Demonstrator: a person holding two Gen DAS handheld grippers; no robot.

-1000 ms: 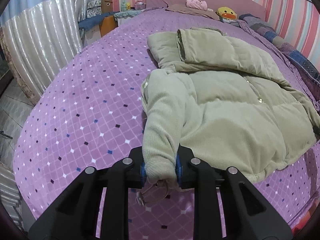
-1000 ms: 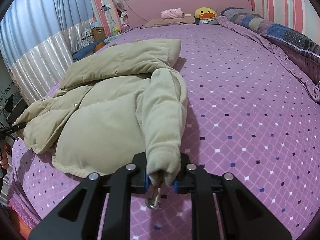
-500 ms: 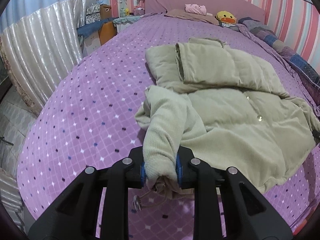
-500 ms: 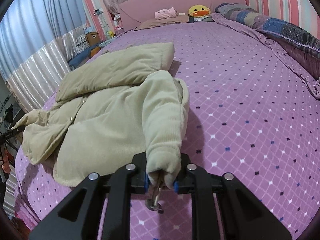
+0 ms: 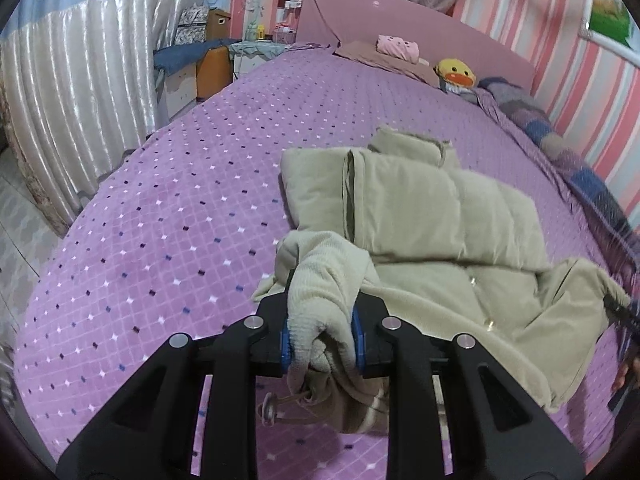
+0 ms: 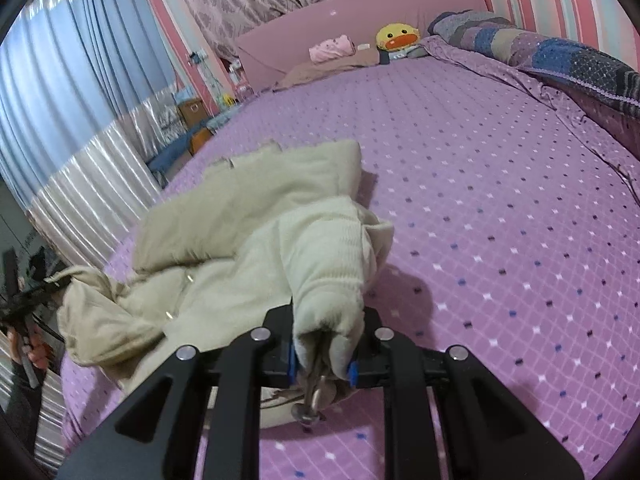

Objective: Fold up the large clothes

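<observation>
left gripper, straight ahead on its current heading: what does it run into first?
The left gripper, shut on the beige jacket at a bottom corner, would likely meet the jacket's folded body first. The purple bedspread lies under it. Depth is unclear.

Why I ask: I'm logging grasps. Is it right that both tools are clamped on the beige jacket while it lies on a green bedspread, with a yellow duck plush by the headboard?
Not quite: the bedspread is purple with small diamonds, not green, as the right wrist view shows. The rest holds: the left tool and right tool are each clamped on the beige jacket, and the yellow duck plush sits by the headboard.
</observation>
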